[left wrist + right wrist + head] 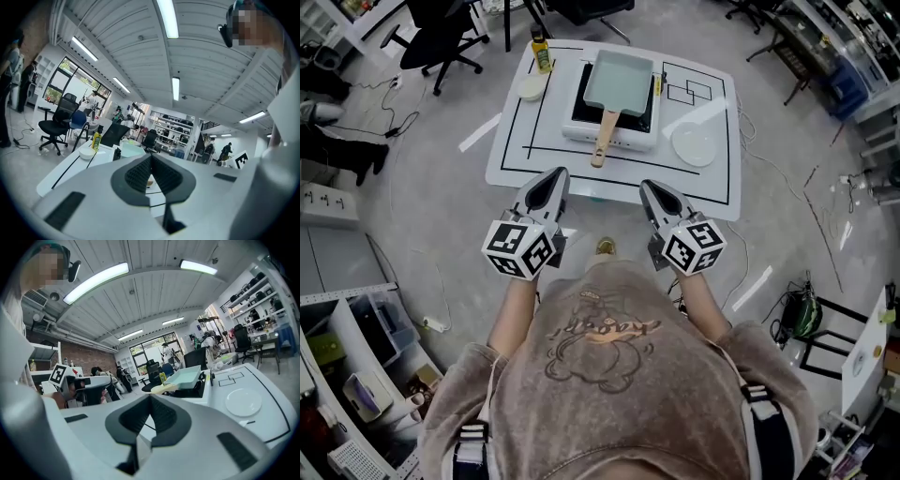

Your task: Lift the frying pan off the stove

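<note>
A pale green rectangular frying pan point(619, 81) sits on a white portable stove point(613, 134) on the white table point(511, 155). Its wooden handle point(604, 137) points toward me. In the right gripper view the pan point(185, 376) shows ahead, past the jaws. My left gripper point(555, 178) and right gripper point(651, 189) hang side by side short of the table's near edge, both shut and empty. The left gripper point(151, 160) looks along the table toward the stove; the right gripper point(150, 401) also has its pads together.
A yellow-green bottle point(542, 52) and a small white bowl point(532, 87) stand left of the stove. A white plate point(694, 144) lies to its right. Office chairs point(441, 37) stand behind the table; shelves and bins point(356, 356) are at my left, cables on the floor.
</note>
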The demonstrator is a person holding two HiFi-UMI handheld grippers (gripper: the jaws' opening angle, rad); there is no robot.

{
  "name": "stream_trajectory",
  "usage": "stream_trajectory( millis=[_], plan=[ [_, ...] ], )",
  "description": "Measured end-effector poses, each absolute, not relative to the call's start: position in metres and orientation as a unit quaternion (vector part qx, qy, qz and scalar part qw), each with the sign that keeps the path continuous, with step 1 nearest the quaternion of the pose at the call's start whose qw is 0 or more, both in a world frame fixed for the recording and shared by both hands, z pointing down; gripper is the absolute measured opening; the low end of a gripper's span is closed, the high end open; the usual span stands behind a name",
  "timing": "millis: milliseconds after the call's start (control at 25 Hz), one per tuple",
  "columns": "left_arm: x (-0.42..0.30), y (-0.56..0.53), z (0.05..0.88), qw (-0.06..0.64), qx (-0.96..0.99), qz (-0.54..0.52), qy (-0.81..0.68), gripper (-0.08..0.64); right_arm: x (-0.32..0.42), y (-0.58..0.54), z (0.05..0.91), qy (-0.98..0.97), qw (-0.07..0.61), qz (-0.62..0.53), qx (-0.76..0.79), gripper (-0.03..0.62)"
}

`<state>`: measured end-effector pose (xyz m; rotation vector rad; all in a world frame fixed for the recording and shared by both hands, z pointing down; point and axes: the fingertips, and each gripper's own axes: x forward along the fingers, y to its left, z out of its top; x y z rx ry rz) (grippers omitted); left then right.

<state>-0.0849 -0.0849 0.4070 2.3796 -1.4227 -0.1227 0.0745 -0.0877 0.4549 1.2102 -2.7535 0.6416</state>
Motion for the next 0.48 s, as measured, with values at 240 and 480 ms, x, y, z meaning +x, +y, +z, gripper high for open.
stream_trajectory(
  millis=[240, 480],
  plan=[
    [-0.079, -0.123, 0.406, 0.189, 0.837, -0.053, -0.511, 0.008, 0.080, -0.129, 0.456, -0.901, 0.030, 0.211, 0.378, 0.000],
    [-0.086, -0.142, 0.406, 0.186, 0.831, -0.054, -0.521, 0.008, 0.076, -0.155, 0.458, -0.904, 0.034, 0.214, 0.368, 0.000]
  ],
)
